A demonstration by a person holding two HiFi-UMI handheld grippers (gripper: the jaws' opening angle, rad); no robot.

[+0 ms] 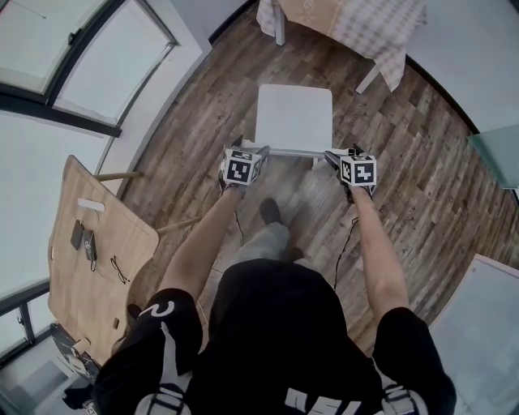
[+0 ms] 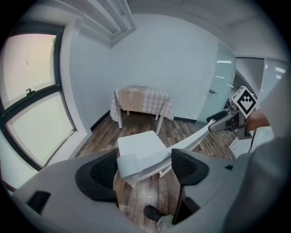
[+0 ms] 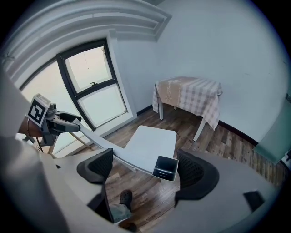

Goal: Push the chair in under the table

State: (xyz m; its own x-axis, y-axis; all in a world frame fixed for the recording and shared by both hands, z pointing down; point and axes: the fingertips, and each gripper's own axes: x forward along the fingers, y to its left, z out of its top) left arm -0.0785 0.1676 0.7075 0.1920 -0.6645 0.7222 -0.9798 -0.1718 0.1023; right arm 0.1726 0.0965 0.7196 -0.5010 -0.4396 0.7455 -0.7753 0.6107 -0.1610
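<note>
Head view: my left tongs (image 1: 245, 154) and right tongs (image 1: 345, 156) stand wide astride both back-rail ends of the chair (image 1: 293, 117); next I'd clamp, then push toward the table (image 1: 357, 24).

White chair (image 1: 293, 117) stands upright on plank floor, backrest towards the camera; check-clothed desk (image 1: 365, 24) stands beyond, apart; chair not yet tucked under.
</note>
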